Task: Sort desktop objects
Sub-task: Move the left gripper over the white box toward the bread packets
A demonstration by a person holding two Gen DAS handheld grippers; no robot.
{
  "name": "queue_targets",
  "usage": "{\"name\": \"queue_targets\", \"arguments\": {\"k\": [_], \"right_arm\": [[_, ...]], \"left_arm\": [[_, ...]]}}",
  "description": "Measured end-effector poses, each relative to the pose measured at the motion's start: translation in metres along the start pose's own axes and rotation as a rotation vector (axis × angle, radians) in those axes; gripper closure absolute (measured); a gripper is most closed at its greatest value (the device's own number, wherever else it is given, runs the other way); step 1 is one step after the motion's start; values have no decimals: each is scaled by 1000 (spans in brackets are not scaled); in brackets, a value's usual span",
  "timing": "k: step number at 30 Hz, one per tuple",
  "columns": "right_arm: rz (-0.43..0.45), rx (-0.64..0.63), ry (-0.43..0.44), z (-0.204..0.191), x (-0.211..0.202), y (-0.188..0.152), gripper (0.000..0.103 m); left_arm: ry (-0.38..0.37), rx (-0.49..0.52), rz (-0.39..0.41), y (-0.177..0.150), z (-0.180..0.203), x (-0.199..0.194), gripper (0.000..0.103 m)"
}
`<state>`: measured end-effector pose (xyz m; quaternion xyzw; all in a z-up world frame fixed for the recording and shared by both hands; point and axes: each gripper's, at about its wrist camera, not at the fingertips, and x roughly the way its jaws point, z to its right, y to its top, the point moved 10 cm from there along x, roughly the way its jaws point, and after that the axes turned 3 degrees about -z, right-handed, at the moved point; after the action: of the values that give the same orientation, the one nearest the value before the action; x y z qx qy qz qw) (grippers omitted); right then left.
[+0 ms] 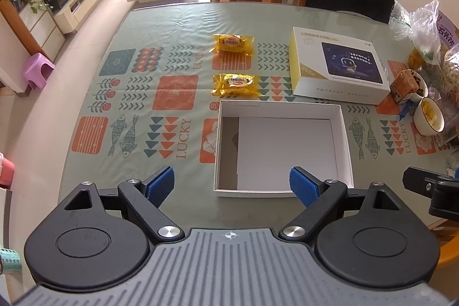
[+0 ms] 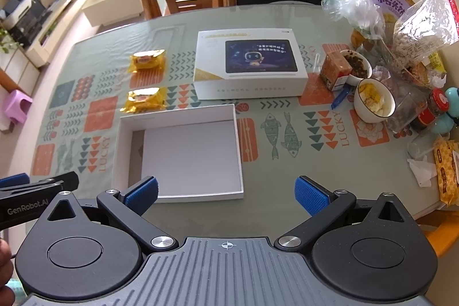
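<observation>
You're holding the left claw (image 1: pixel 231 185) spread wide with nothing between its blue pads, and the right claw (image 2: pixel 226 195) is gaping just as wide and just as empty. Both are hanging over the near edge of the open white box (image 1: pixel 226 116), tilted steeply down at the bench (image 1: pixel 183 19).

Taking that box as your landmark: it's sitting empty, lined with a pale sheet. Just beyond its far left corner the nearer yellow snack packet (image 1: pixel 235 85) is lying flat, almost touching the rim. The second yellow snack packet (image 1: pixel 232 43) is lying further out in the same line, well apart from the box. Off the far right corner the printed lid (image 1: pixel 338 66) is resting face up.

It looks like you're at the very start, nothing sorted yet. The likely next move is reaching out over the box to the nearer packet and closing on it across its short side. Both packets are shiny, crinkled foil wrappers, puffy and soft, so you'd want a gentle pinch.
</observation>
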<state>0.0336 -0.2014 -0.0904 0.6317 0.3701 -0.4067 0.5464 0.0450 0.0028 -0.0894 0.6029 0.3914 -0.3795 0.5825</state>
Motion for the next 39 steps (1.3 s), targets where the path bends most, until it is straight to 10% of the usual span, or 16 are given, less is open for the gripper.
{"name": "queue_targets", "arguments": {"k": [39], "right_arm": [[-82, -137, 86, 46, 60, 60, 1]], "left_arm": [[56, -105, -117, 26, 66, 46, 0]]}}
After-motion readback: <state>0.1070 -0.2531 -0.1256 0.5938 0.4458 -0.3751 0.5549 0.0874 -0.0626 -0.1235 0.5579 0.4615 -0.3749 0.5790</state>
